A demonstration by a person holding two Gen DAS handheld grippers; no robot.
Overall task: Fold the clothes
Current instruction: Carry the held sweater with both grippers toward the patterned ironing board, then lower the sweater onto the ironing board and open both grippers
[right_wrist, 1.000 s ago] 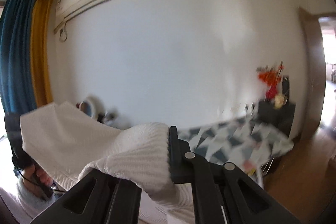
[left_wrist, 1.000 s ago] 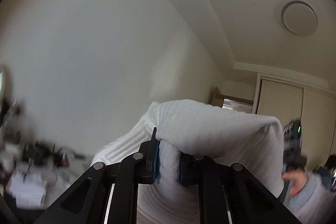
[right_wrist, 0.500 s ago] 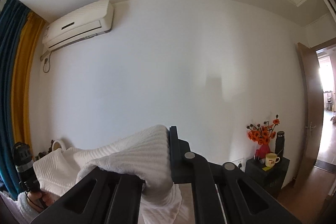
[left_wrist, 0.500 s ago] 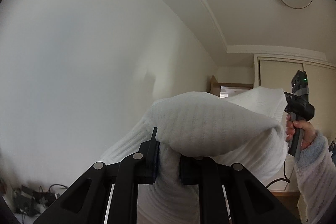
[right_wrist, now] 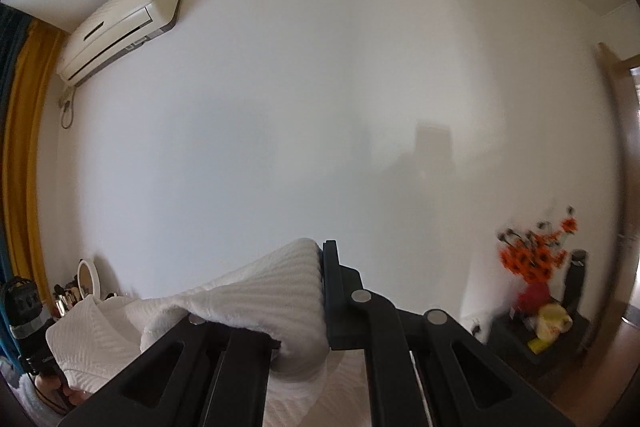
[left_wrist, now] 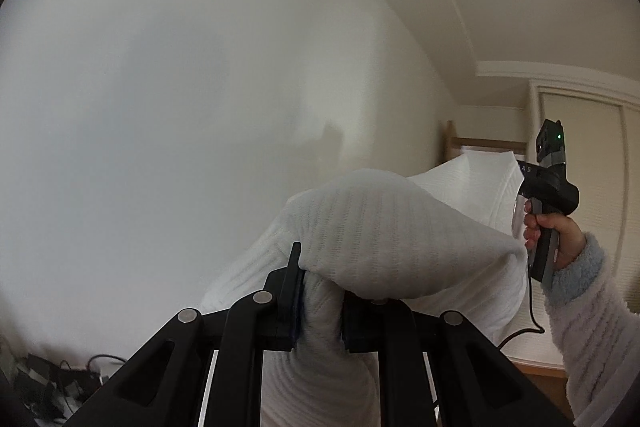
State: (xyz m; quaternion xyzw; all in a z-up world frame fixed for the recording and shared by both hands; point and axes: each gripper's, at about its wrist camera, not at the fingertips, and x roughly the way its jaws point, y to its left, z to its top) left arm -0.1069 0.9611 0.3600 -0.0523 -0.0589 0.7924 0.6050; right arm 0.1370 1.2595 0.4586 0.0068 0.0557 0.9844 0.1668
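The left gripper (left_wrist: 320, 301) is clenched on a bunched fold of the white knit garment (left_wrist: 400, 235), which billows up and over its right finger, hiding that fingertip entirely; only the left finger's tip shows, at about 12 o'clock from the pinch. The cloth runs toward 2 o'clock, where its far edge covers the front of the other tool, so only the handle and a green light are seen there, gripped by a hand (left_wrist: 554, 233) in a fuzzy pale sleeve (left_wrist: 588, 315). In the right wrist view the right gripper (right_wrist: 308, 291) is clamped on the garment (right_wrist: 272, 291) too: fabric drapes over its left finger and conceals it, the right finger standing bare. The garment hangs aloft between both tools, its lower part cut off by the frame. At 4 o'clock orange flowers (right_wrist: 532, 255) are smeared by blur; an air conditioner (right_wrist: 120, 23) sits at 10 o'clock.
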